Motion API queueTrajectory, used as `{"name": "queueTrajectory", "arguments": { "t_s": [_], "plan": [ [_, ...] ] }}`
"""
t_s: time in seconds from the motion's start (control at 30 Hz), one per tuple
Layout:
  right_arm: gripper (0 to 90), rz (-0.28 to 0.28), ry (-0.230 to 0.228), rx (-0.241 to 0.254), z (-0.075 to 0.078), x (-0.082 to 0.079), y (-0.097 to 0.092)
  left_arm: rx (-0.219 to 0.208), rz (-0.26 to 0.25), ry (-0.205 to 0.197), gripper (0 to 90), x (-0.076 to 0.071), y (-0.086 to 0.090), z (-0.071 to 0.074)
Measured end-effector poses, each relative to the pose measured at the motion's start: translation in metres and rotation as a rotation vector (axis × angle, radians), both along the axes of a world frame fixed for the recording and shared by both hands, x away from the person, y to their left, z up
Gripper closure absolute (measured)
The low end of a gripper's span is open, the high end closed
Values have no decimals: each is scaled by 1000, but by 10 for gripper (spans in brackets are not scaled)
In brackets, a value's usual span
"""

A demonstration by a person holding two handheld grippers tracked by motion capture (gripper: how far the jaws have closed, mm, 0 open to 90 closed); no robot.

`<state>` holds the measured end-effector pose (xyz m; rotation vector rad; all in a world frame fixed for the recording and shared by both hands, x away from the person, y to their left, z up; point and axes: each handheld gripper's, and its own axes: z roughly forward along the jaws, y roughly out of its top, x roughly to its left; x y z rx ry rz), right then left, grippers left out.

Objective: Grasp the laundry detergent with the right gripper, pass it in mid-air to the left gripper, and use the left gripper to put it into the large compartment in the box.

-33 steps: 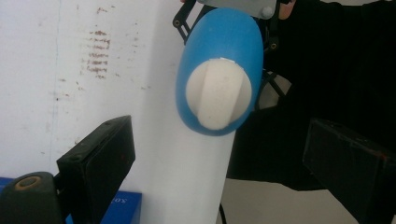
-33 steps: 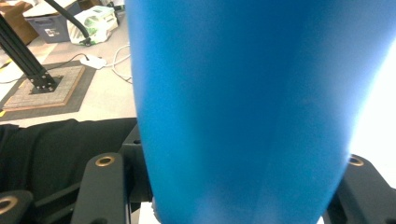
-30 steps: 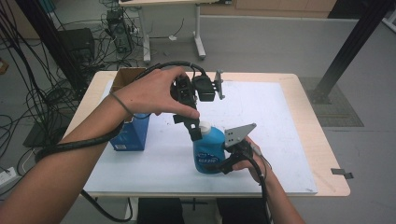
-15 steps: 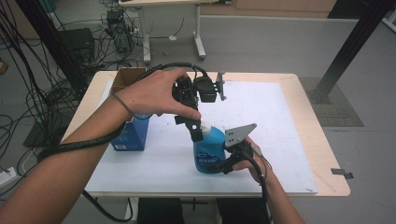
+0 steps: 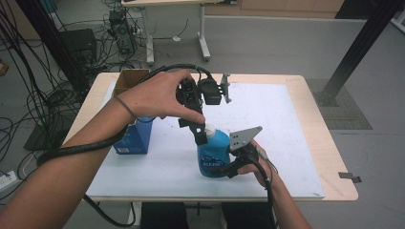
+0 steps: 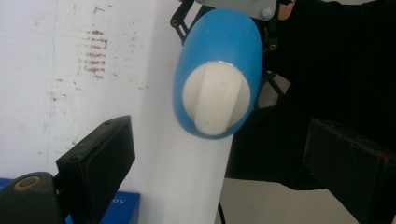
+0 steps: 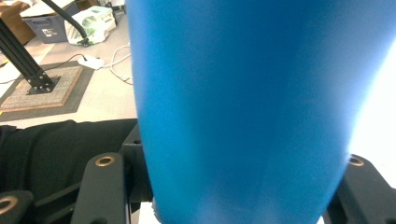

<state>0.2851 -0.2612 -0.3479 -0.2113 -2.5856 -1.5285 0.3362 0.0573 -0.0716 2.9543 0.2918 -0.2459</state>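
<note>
- Nothing has visibly shifted since the earlier frames: both hands and the blue bottle [image 5: 213,155] sit where they were.
- The bottle stands upright on the white sheet [image 5: 286,124] that covers the counter [image 5: 334,157], a little in from the near edge.
- The right gripper [image 5: 228,162] holds the bottle's body from the person's side, its jaws closed on the blue wall.
- The left gripper [image 5: 200,136] hangs over the bottle pointing down; in the left gripper view its jaws stand open on either side of the white cap [image 6: 215,99], not touching it.
- A blue box [image 5: 134,138] stands near the counter's left edge, apart from the bottle, with a brown carton [image 5: 130,79] behind it at the far left corner.
- The sheet to the right of the bottle and beyond it lies open out to the right and far edges.
</note>
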Motion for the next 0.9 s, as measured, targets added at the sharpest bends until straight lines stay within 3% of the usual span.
{"name": "queueTrajectory", "arguments": {
  "t_s": [0.43, 0.9],
  "plan": [
    [405, 1, -2, 1, 1, -1, 0, -23, 10, -17, 67, -2, 5, -3],
    [405, 20, -22, 8, 12, 2, 6, -9, -14, -8, 62, -3, -3, -9]
  ]
}}
